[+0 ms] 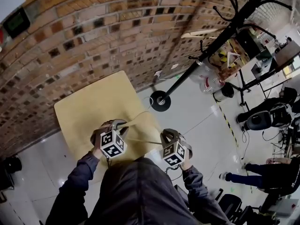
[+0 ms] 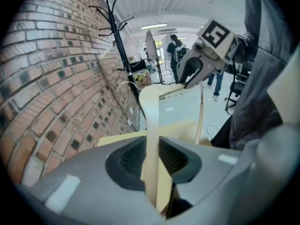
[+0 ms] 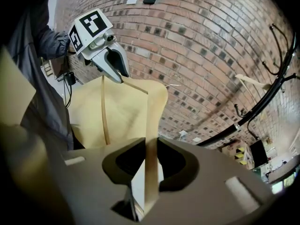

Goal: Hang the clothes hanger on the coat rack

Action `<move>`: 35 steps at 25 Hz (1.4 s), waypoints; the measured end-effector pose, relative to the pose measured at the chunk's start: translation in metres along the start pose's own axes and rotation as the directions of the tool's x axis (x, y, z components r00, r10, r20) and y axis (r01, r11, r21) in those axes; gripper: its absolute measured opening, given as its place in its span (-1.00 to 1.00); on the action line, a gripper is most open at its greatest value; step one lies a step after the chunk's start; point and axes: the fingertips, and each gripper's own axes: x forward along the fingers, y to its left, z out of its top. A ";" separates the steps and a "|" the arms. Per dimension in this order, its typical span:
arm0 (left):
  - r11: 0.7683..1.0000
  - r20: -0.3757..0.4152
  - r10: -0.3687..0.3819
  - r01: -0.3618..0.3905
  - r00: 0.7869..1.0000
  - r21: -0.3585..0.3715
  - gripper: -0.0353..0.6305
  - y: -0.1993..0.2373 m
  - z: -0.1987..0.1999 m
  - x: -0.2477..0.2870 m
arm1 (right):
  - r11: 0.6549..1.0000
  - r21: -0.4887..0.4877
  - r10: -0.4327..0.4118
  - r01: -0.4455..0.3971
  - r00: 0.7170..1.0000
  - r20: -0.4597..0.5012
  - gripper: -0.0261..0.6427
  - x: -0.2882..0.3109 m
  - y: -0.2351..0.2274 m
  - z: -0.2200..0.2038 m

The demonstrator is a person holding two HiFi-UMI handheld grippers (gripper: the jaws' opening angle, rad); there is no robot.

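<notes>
I am holding the clothes hanger (image 1: 142, 140) with both grippers, in the air above the tabletop (image 1: 89, 108) and close to my body. The left gripper (image 1: 117, 125) is clenched on one end. In the left gripper view the pale wooden arm of the hanger (image 2: 151, 125) passes straight between the jaws, and the pads press on it. The right gripper (image 1: 168, 136) grasps the other end in the same way, as its own view shows (image 3: 152, 139).

The coat rack (image 1: 206, 50) stands well apart, beside the brick wall (image 1: 103, 32) and beyond the far corner of the tabletop. Its curved pegs at the top look free.

I judge that the step in hand is the carrying: the hanger is picked up but not yet hung. I cannot make out the hook of the hanger clearly. The next move, I think, calls for bringing the hanger across to the rack, keeping both grips firm, raising it to a peg and turning it so the hook goes over that peg before I release.
</notes>
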 end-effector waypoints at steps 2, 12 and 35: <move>0.999 0.032 0.015 -0.016 0.999 0.035 -0.64 0.004 0.019 -0.008 | 0.999 0.005 -0.044 0.044 0.999 0.006 -0.66 -0.017 -0.011 0.002; 0.988 0.143 0.023 -0.044 0.989 0.150 -0.64 0.010 0.101 -0.004 | 0.978 0.025 -0.206 0.206 0.978 -0.004 -0.66 -0.073 -0.066 -0.019; 0.972 0.071 0.153 -0.163 0.986 0.171 -0.64 0.051 0.303 0.131 | 0.972 -0.018 -0.231 0.235 0.965 0.124 -0.66 -0.062 -0.298 -0.129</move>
